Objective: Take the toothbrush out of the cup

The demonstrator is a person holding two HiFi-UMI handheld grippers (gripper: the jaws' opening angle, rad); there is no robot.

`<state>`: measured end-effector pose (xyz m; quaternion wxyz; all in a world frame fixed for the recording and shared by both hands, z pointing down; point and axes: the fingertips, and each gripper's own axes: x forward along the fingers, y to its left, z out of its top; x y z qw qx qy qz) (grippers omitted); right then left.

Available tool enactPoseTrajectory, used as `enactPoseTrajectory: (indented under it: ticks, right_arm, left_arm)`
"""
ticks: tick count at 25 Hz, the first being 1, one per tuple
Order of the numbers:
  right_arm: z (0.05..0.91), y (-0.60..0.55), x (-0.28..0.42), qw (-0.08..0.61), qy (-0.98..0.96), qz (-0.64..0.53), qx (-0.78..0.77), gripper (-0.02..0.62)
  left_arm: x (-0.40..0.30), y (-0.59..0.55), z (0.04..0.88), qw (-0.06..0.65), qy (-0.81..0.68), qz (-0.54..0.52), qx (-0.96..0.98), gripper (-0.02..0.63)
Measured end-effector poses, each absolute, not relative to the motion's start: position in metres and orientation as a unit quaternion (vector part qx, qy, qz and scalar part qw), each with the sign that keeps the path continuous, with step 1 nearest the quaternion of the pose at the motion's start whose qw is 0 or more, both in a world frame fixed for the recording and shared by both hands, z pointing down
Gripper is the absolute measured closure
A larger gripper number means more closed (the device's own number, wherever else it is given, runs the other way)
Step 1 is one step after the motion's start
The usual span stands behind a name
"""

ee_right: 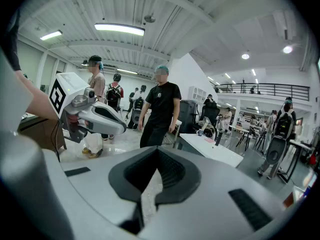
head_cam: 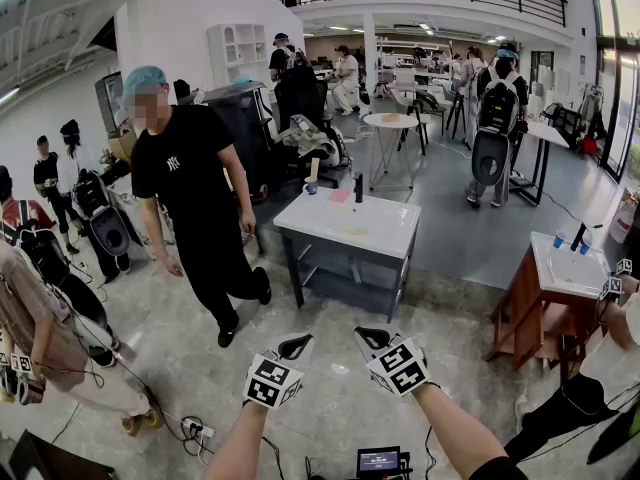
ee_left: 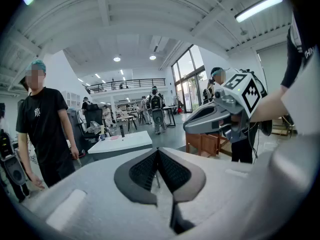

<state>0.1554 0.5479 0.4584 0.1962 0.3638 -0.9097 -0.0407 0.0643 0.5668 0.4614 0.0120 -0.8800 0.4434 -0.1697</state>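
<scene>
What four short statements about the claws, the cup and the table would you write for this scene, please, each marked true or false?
1. The toothbrush stands in the cup on the white table. True.
2. The left claw is open. False: it is shut and empty.
3. The right claw is shut with nothing in it. True.
4. The person in the black T-shirt sits at the table. False: that person stands on the floor beside it.

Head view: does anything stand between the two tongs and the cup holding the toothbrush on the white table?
Nothing visible does. Only grey floor separates the left tongs and right tongs from the white table, where the small cup with its pale toothbrush stands at the far edge. The person in black stands left of that path.
</scene>
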Motion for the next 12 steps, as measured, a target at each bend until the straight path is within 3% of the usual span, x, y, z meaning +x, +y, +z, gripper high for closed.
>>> enactPoseTrajectory:
  ticks: [12]
  right_arm:
    - [0.4570, 0.5531, 0.1558, 0.197, -0.909, -0.039, 0.364, 0.587]
  left_arm:
    - [0.0648, 0.5720, 0.4594, 0.009, 0.441, -0.175, -0.880, 0.594]
